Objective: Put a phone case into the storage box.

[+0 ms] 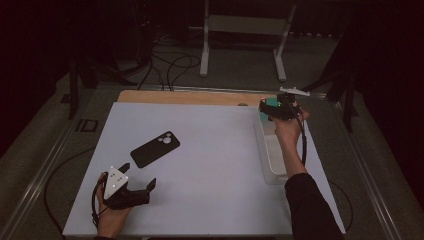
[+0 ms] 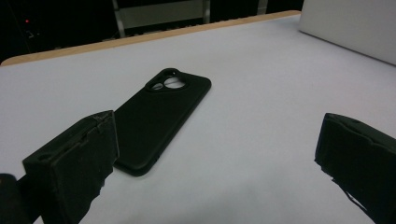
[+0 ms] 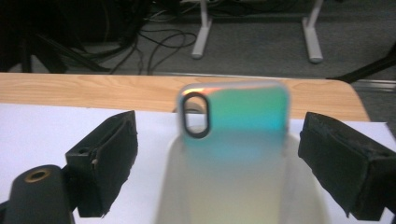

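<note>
Lab: dark curtains, floor cables (image 1: 170, 65)

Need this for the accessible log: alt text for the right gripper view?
An iridescent phone case stands upright in a white bin, between the right gripper's open black jaws, untouched. The wooden table edge lies behind it.

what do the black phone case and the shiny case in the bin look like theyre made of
Black phone case: probably soft silicone or rubbery plastic; matte, even black, no glare, rounded edges. Shiny case: likely hard plastic with an iridescent coating; its back shifts from orange to green and blue. It is blurred, so that stays a guess. Bin: seemingly translucent whitish plastic.
</note>
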A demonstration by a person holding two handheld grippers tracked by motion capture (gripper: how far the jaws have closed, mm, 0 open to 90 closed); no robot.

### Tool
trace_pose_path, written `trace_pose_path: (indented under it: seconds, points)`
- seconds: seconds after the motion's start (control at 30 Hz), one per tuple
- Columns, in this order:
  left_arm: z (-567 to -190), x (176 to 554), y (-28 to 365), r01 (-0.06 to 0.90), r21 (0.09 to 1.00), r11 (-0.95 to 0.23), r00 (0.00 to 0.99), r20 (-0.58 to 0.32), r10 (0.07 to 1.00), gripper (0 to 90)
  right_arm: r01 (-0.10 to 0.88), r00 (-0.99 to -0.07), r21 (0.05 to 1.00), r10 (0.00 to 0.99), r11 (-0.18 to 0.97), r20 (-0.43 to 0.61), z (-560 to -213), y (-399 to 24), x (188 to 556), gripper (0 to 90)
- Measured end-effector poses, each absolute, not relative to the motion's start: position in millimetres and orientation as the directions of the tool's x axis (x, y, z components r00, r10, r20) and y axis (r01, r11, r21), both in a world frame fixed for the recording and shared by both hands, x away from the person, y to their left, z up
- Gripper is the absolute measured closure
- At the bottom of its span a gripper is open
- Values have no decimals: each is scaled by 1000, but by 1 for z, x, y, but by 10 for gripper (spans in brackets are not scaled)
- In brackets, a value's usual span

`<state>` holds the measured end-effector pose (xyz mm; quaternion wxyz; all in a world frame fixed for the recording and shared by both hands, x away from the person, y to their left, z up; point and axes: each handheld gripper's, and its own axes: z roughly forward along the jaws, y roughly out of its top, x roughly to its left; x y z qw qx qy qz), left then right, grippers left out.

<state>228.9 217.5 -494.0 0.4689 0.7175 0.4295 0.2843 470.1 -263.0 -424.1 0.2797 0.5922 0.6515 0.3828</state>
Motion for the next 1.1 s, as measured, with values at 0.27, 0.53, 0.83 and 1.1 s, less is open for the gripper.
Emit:
trace_pose_path:
  seconds: [0.27, 0.53, 0.83, 1.1]
  points:
    - [-494, 229, 217, 350, 917, -191, 470, 5, 883, 0, 538, -225, 842, 968, 29, 111, -421, -252, 452, 117]
    - [-494, 229, 216, 358, 914, -192, 472, 1, 882, 0, 512, -343, 855, 933, 86, 111, -410, -240, 428, 113]
    - [-494, 229, 216, 363, 911, -194, 470, 0, 882, 0, 479, -433, 867, 896, 139, 95, -407, -233, 397, 101]
    - [-495, 230, 216, 368, 910, -190, 470, -6, 883, 0, 459, -485, 878, 866, 135, 121, -410, -231, 366, 101]
